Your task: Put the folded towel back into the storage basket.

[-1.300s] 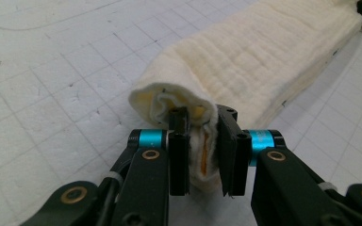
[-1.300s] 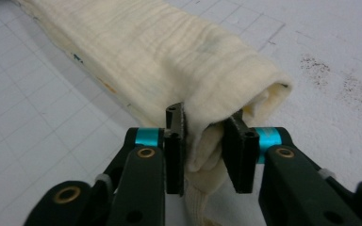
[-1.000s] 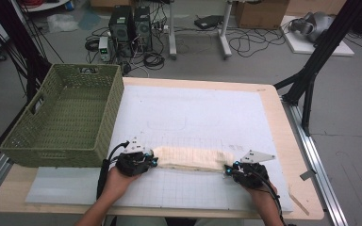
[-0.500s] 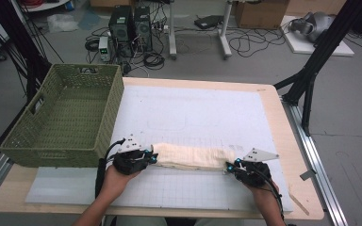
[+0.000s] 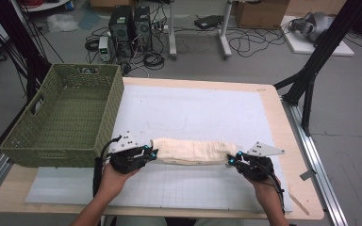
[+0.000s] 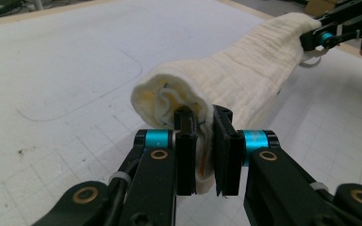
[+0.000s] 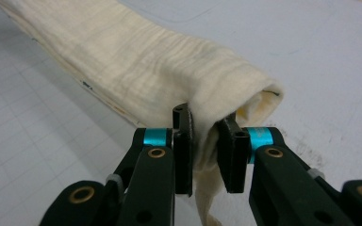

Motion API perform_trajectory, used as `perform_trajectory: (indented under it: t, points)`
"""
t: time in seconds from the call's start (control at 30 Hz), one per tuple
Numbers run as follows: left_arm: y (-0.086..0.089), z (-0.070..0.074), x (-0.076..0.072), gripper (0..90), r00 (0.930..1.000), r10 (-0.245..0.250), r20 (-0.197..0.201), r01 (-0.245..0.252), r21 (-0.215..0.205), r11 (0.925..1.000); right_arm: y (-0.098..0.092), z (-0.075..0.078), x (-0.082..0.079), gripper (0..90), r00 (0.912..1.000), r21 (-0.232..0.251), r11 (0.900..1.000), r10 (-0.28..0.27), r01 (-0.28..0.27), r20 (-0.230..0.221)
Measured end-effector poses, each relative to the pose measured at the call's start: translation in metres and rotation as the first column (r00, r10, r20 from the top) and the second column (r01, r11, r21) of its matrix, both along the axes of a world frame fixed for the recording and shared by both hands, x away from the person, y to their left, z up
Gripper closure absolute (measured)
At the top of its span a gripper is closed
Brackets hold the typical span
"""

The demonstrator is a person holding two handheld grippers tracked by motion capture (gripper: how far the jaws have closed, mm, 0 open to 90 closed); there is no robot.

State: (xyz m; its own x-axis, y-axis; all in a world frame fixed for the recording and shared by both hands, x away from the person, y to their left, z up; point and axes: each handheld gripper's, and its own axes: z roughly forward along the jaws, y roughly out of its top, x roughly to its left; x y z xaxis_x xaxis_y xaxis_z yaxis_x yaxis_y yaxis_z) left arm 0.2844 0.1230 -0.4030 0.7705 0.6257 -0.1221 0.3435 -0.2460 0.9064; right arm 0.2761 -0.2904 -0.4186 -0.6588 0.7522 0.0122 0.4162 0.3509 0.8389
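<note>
currently my left gripper [image 5: 152, 154] is clamped on the left end of the rolled cream cloth [image 5: 191, 151], and my right gripper [image 5: 232, 160] is clamped on its right end. in the left gripper view the two black jaws pinch the bunched layers at the open end of the roll [image 6: 226, 80]; in the right gripper view the jaws pinch the folded edge of the other end [image 7: 136, 70] the same way.

status: the cloth is already rolled into a long tube, spanning the gap between my two grippers over the near part of the white gridded mat [image 5: 202, 113]. it sags a little in the middle; whether it touches the mat there, i cannot tell.

remaining, by my judgement: carry the roll left and place it in the green wicker basket [image 5: 103, 101], which stands at the table's left edge, just beside my left gripper. then release both ends.
</note>
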Motion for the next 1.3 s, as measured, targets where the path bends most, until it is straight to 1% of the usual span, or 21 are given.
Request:
perform_trajectory:
  t: [0.1,0.13,0.17,0.33,0.37,0.4,0.5,0.67,0.83,0.93,1.07,1.27,1.3]
  points:
    - [0.002,0.009,-0.002,80.6,0.9997,-0.002,0.024,0.002,-0.007,1.0,0.002,0.006,0.006,78.6,0.9997,0.007,1.0,-0.011,0.011,0.021]
    - [0.003,0.011,-0.003,80.6,0.9995,-0.001,0.031,0.001,-0.008,1.0,0.003,0.009,0.009,78.6,0.9997,0.005,1.0,-0.013,0.013,0.022]
    - [0.004,0.014,-0.004,80.6,0.9992,0.0,0.039,0.0,-0.01,1.0,0.004,0.01,0.012,78.7,0.9994,0.0,1.0,-0.01,0.01,0.034]
    - [0.013,0.028,-0.01,80.6,0.9969,0.012,0.078,-0.01,-0.033,0.9994,0.013,0.027,0.025,79.3,0.9981,-0.006,1.0,0.004,-0.003,0.061]
    - [0.014,0.03,-0.011,80.6,0.9965,0.014,0.083,-0.011,-0.034,0.9993,0.016,0.031,0.03,79.3,0.9975,-0.014,1.0,0.009,-0.008,0.07]
    - [0.016,0.033,-0.012,80.6,0.9958,0.016,0.09,-0.013,-0.035,0.9993,0.018,0.033,0.032,79.3,0.9977,-0.014,1.0,0.008,-0.007,0.068]
    - [0.02,0.041,-0.016,80.6,0.9934,0.021,0.113,-0.016,-0.038,0.9992,0.025,0.043,0.044,79.4,0.9958,-0.024,1.0,0.018,-0.016,0.089]
    - [0.029,0.053,-0.021,80.6,0.9885,0.035,0.147,-0.029,-0.046,0.9985,0.042,0.057,0.063,79.6,0.9938,-0.042,0.999,0.034,-0.03,0.106]
    - [0.038,0.061,-0.025,80.6,0.984,0.055,0.17,-0.047,-0.056,0.9974,0.061,0.07,0.082,79.6,0.9916,-0.047,0.998,0.053,-0.048,0.118]
    - [0.045,0.065,-0.028,80.6,0.9806,0.07,0.183,-0.06,-0.061,0.9964,0.073,0.077,0.092,79.5,0.9891,-0.06,0.996,0.07,-0.062,0.129]
    - [0.056,0.071,-0.031,80.6,0.9762,0.089,0.197,-0.078,-0.066,0.9948,0.091,0.089,0.102,79.6,0.9856,-0.072,0.994,0.094,-0.084,0.141]
    - [0.074,0.079,-0.036,80.6,0.9669,0.126,0.222,-0.111,-0.078,0.9908,0.118,0.104,0.118,79.6,0.98,-0.076,0.99,0.128,-0.117,0.153]
    - [0.076,0.08,-0.037,80.6,0.9655,0.131,0.225,-0.116,-0.08,0.99,0.123,0.107,0.12,79.6,0.9786,-0.084,0.989,0.135,-0.123,0.155]
